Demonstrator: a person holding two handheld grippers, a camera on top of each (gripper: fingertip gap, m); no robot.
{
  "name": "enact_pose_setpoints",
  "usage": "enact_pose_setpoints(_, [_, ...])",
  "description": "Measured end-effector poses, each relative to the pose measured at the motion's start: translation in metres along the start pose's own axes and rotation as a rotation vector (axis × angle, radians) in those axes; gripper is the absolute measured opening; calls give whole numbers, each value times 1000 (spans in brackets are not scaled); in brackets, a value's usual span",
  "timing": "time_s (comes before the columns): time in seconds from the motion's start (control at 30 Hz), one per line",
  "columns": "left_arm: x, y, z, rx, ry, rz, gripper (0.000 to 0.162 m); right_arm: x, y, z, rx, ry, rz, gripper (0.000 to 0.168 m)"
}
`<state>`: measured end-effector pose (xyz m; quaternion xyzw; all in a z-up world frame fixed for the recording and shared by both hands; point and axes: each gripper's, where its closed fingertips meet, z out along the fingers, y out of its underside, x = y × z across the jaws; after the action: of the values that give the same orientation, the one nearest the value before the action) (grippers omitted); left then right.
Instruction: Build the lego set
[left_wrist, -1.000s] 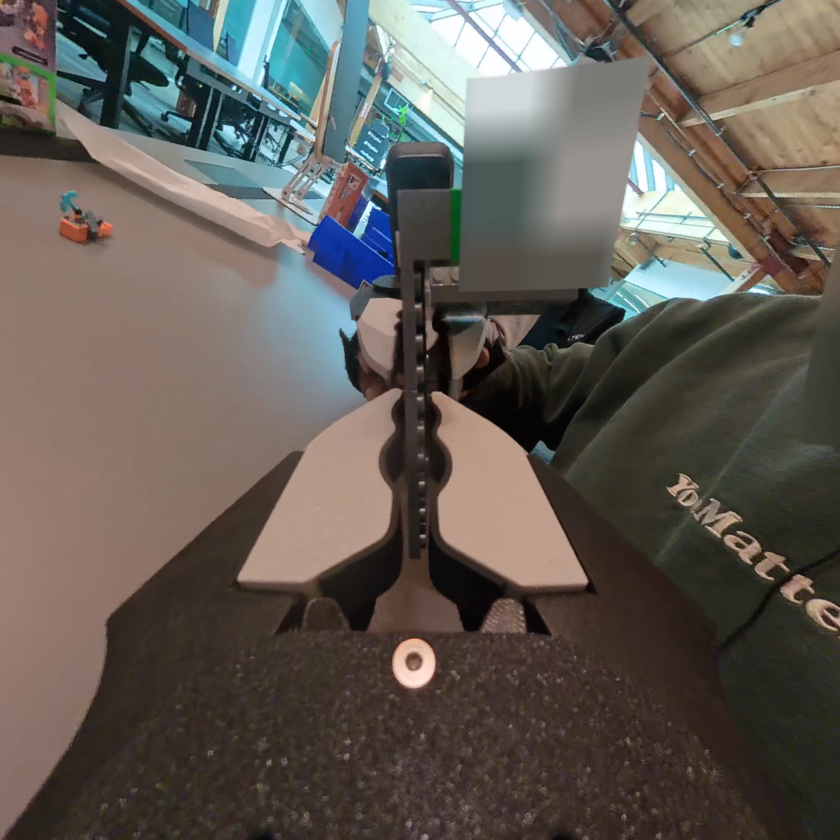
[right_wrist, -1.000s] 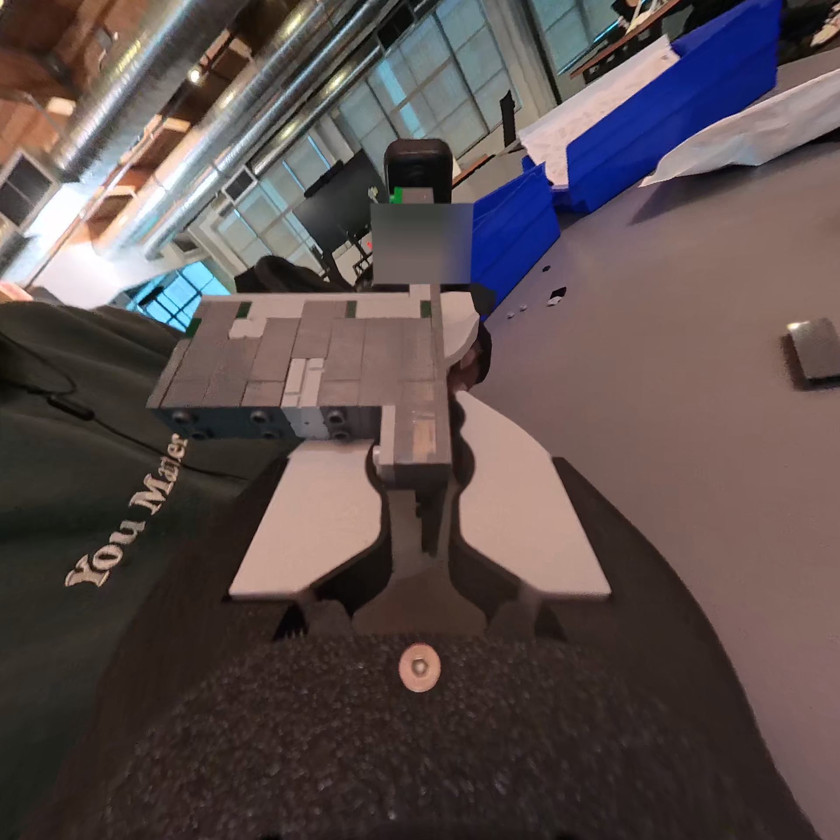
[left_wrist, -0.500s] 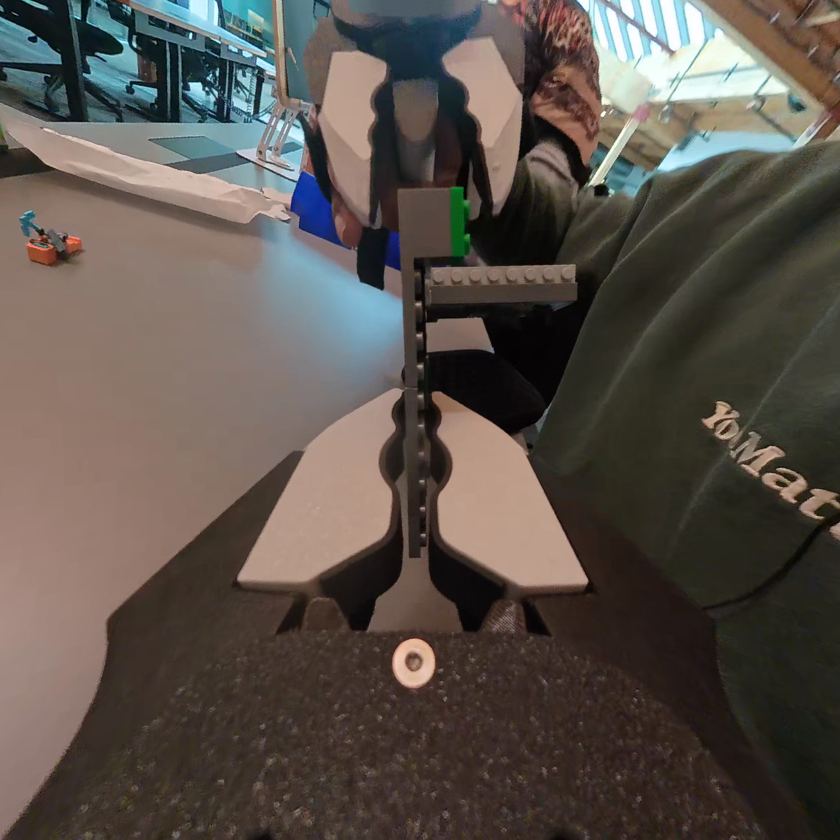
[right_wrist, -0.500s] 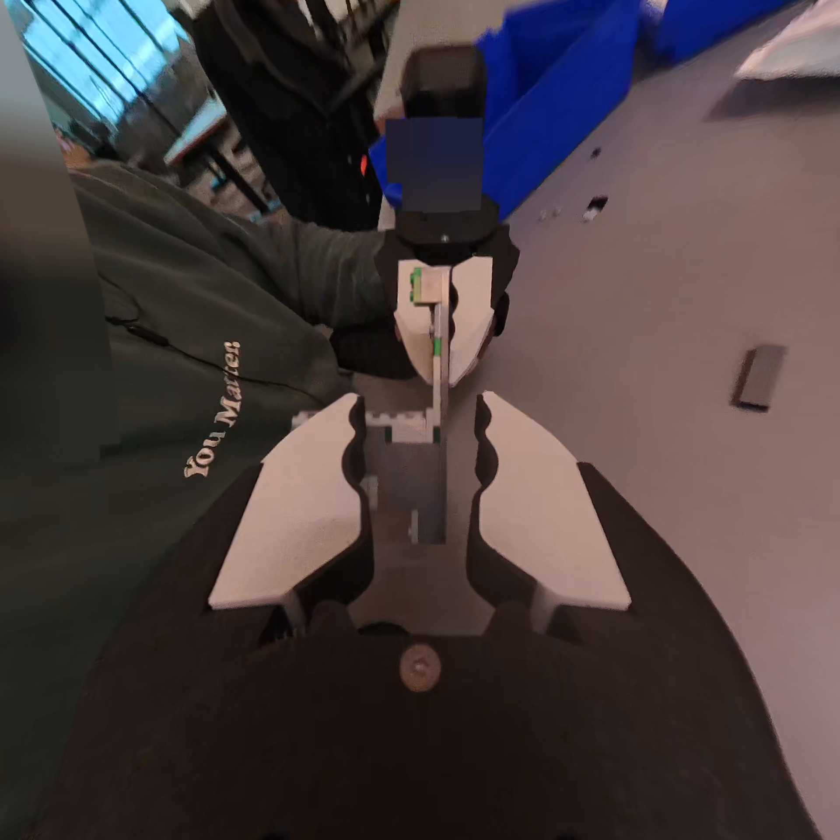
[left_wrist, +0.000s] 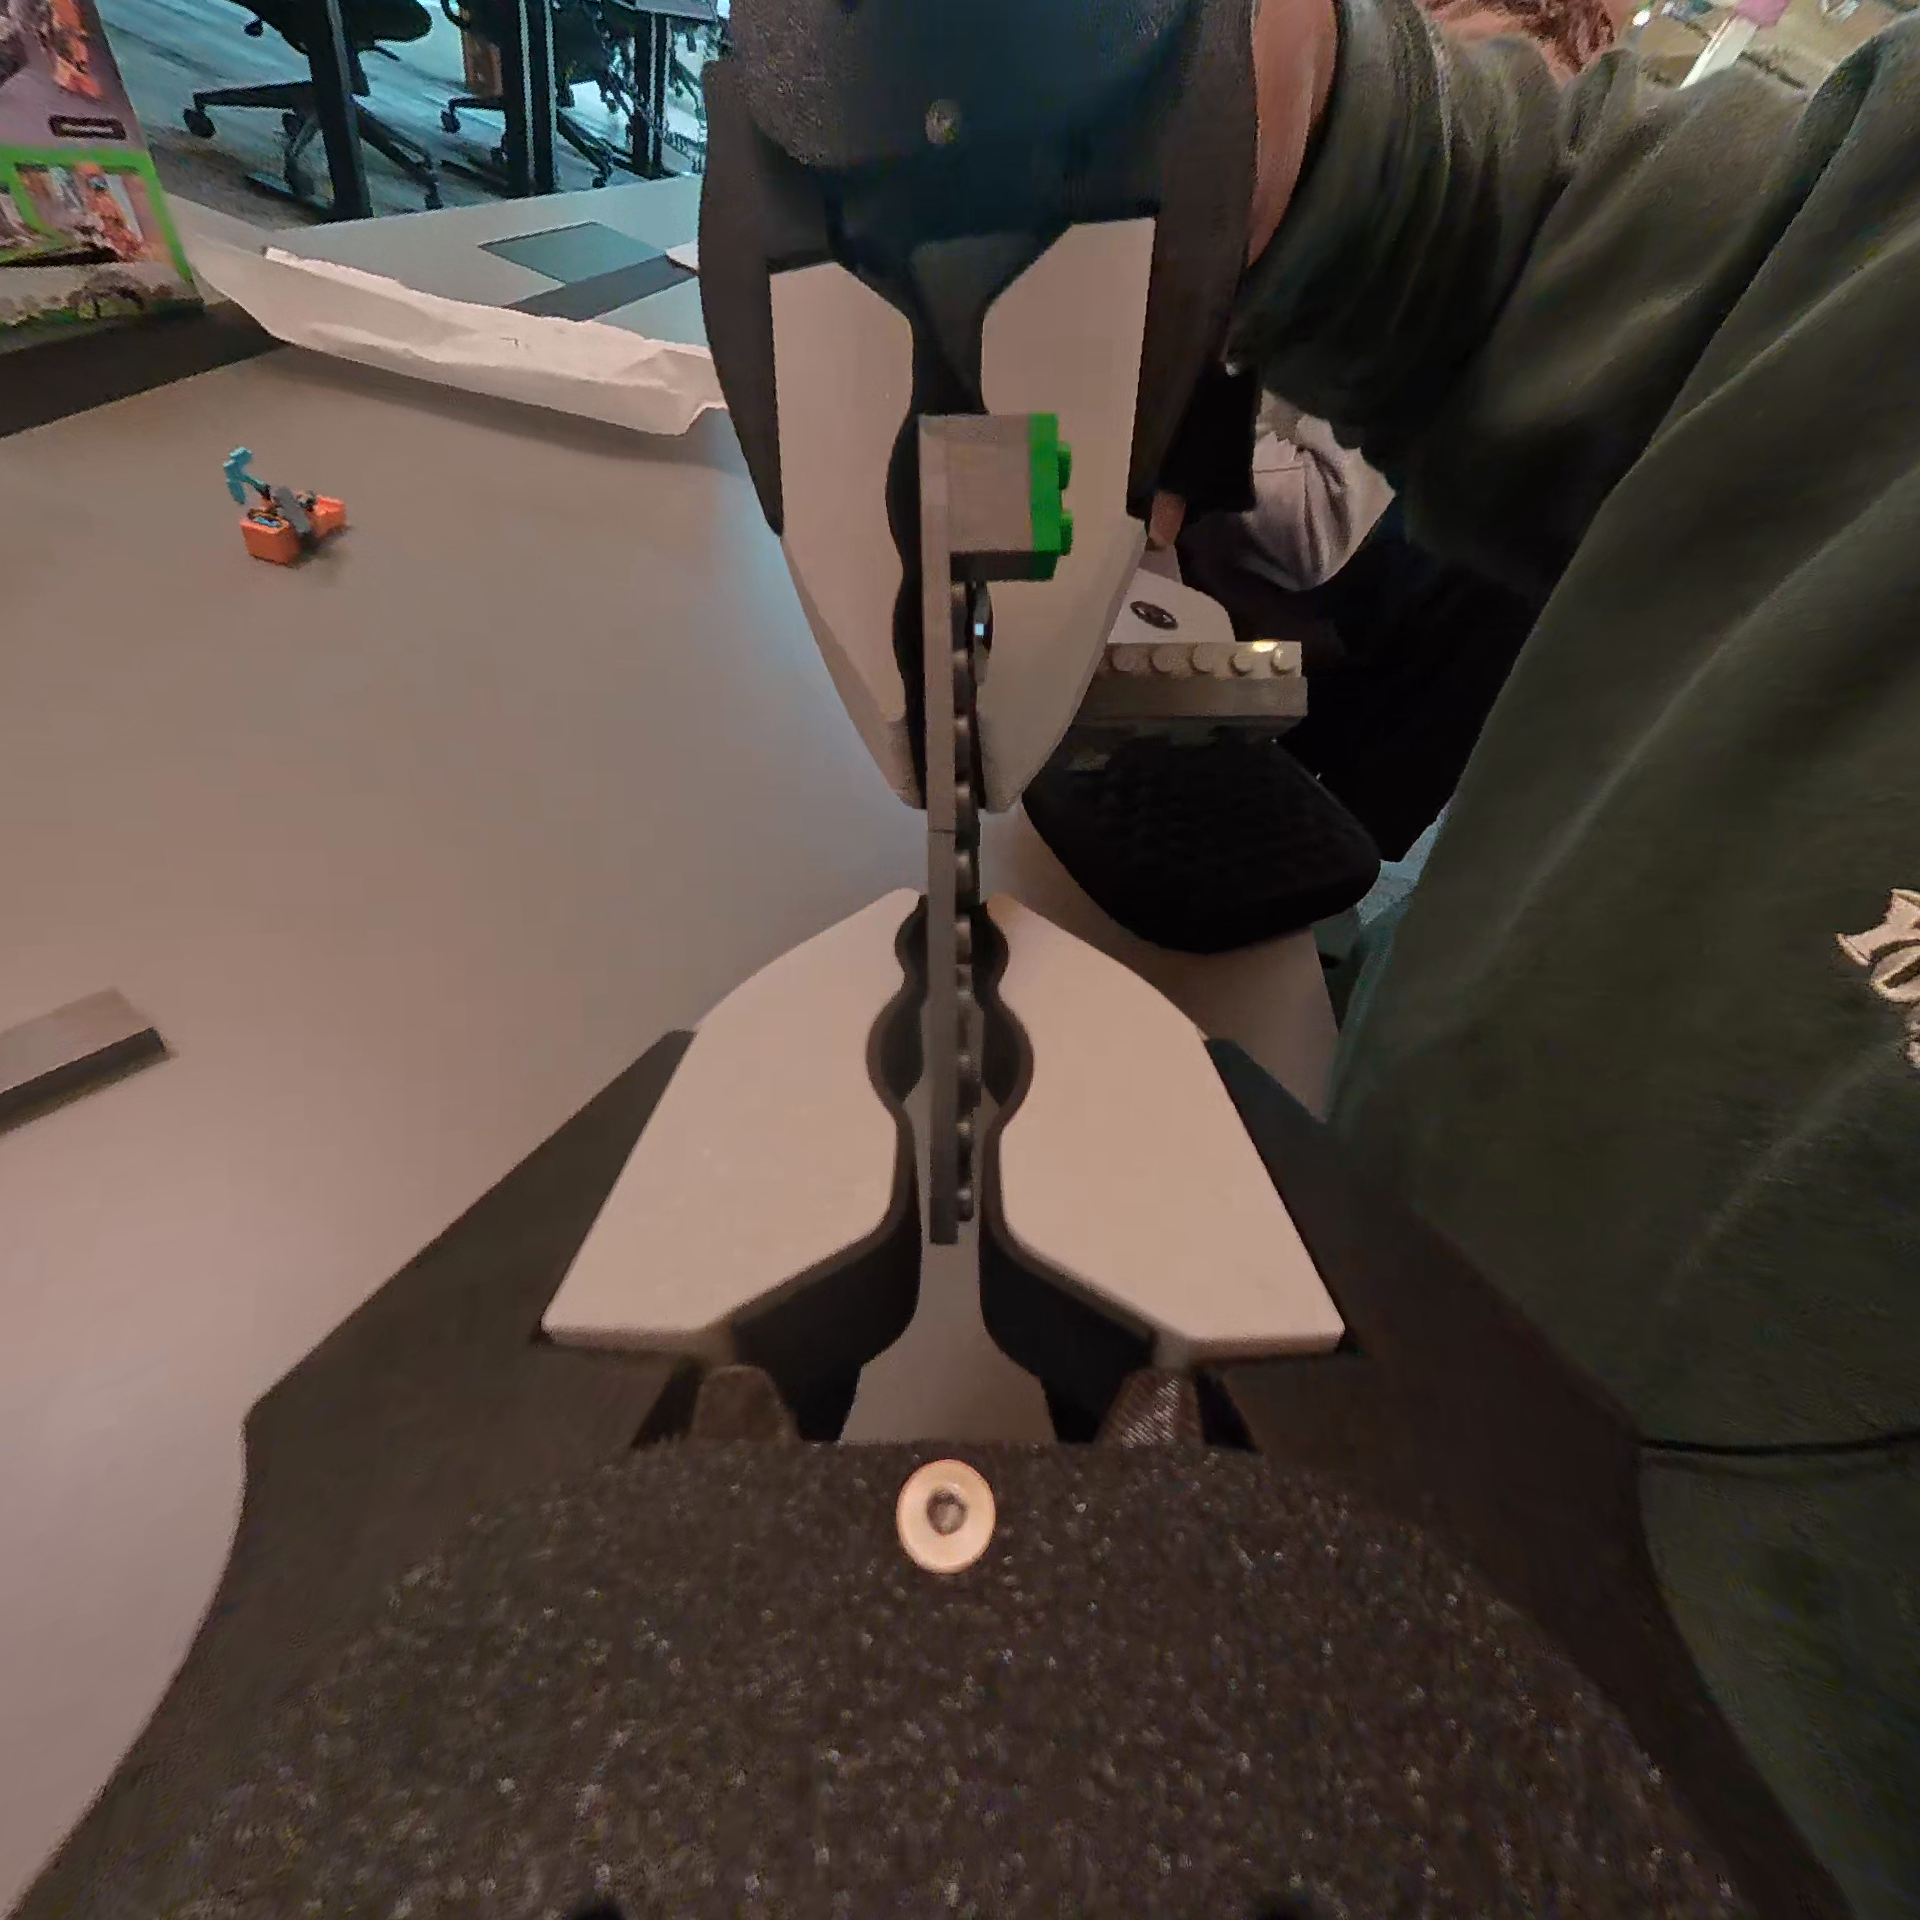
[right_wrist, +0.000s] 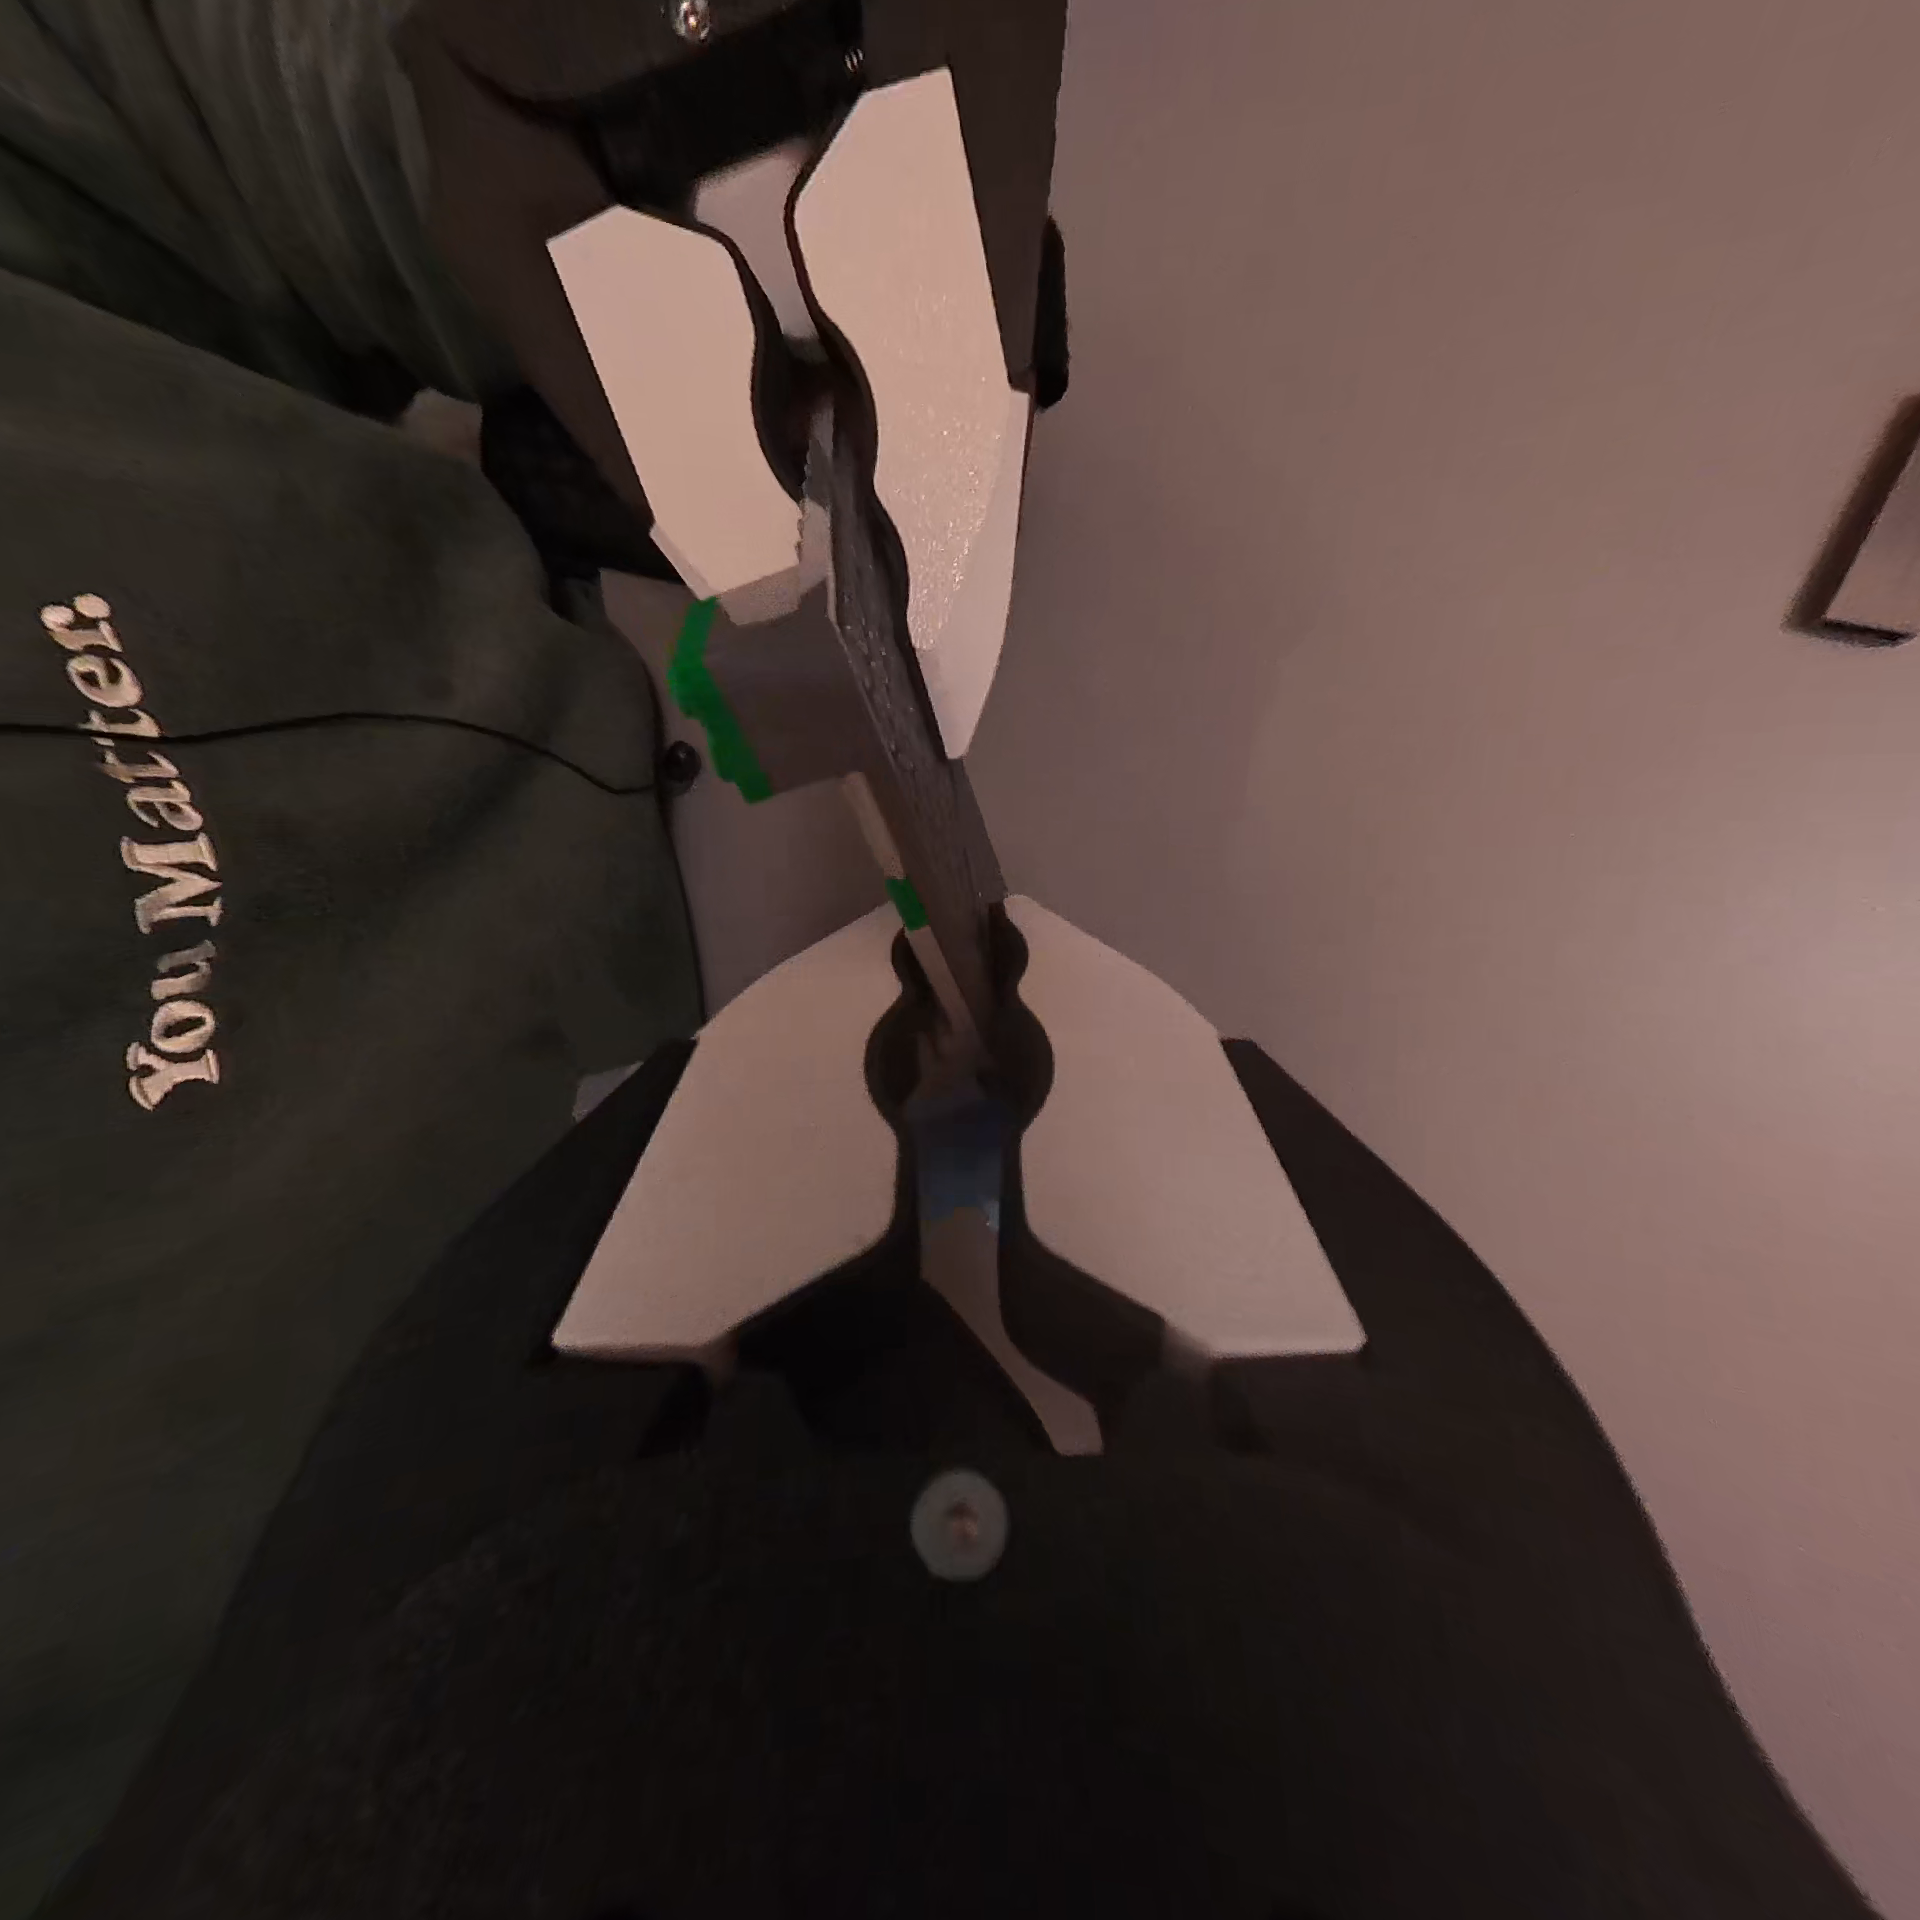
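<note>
Grey table (left_wrist: 436, 790), office chairs (left_wrist: 301, 73) behind

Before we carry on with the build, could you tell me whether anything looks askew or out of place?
Nothing looks damaged or spilled. The grey lego assembly is clamped edge-on by the left gripper and the right gripper from opposite ends. A small orange model and a loose grey plate lie apart on the table.

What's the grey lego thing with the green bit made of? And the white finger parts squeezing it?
The grey lego assembly looks like hard moulded plastic: crisp edges, round studs, a smooth satin face. Its green brick looks the same, only brighter. The left gripper has white fingers that look like matte, faintly grainy plastic, possibly printed; I can't be sure.
</note>
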<state>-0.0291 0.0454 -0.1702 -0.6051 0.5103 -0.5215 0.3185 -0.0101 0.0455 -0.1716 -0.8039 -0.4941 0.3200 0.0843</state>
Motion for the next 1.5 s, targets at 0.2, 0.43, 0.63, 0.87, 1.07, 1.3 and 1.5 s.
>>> enact_pose_setpoints(0.2, [-1,-4,-1,16,-7,-3,6,0,-3,-2,15,11,-53,9])
enact_pose_setpoints(0.43, [-2,-4,3,6,-29,18,13,-3,3,-3,14,-62,-7,9])
enact_pose_setpoints(0.63, [-3,-20,-11,74,-34,-14,18,-1,6,-3,45,-112,23,9])
enact_pose_setpoints(0.87, [-49,-29,-41,24,-250,71,7,16,32,1,87,-199,142,9])
enact_pose_setpoints(1.07, [-125,0,-24,-357,-368,261,13,27,49,0,61,-267,173,9])
enact_pose_setpoints(1.3, [-193,30,-8,-608,-283,343,24,36,55,-11,65,-330,134,9])
enact_pose_setpoints(1.5, [-212,48,-7,-742,-160,365,31,40,61,-14,68,-364,139,9])
